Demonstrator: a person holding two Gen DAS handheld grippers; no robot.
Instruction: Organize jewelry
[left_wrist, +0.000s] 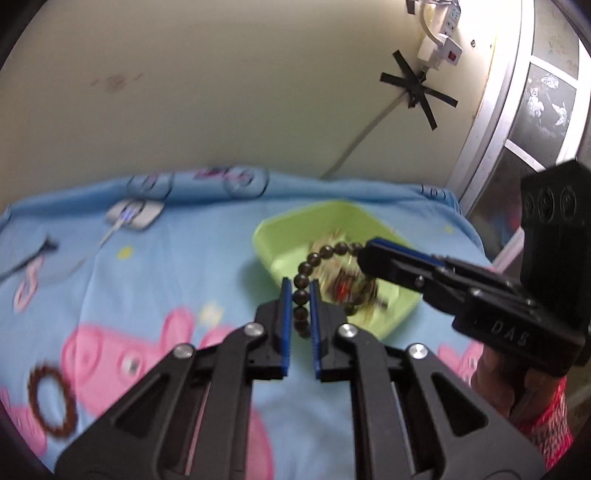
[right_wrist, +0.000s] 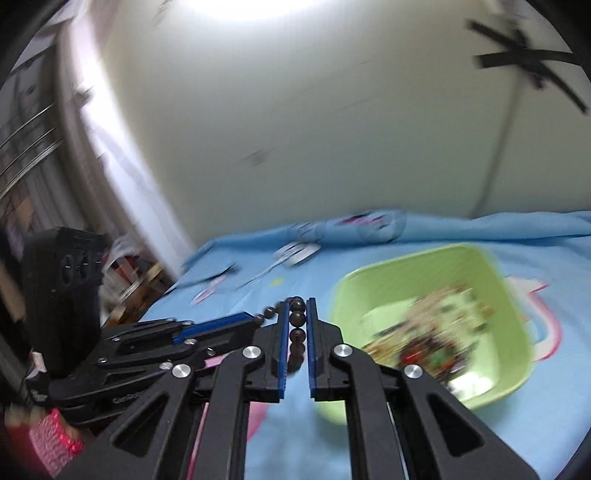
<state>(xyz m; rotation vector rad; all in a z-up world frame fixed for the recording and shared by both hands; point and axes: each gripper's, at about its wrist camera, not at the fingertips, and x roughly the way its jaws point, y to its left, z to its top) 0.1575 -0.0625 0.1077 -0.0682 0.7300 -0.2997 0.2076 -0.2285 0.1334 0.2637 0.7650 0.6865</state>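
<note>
A dark beaded bracelet (left_wrist: 314, 258) is stretched between both grippers above the blue bedsheet. My left gripper (left_wrist: 300, 286) is shut on one end of it. My right gripper (right_wrist: 297, 304) is shut on the other end (right_wrist: 297, 319), and it shows in the left wrist view (left_wrist: 369, 254) over the green tray. The green tray (left_wrist: 280, 229) holds a pile of mixed jewelry (left_wrist: 347, 284); it also shows in the right wrist view (right_wrist: 436, 266). A brown beaded bracelet (left_wrist: 51, 400) lies on the sheet at the lower left.
A silver device with a cable (left_wrist: 135, 214) and a dark hair clip (left_wrist: 48, 245) lie at the back left of the bed. A cream wall with a taped cable (left_wrist: 417, 88) is behind. A window frame (left_wrist: 491, 140) stands at the right.
</note>
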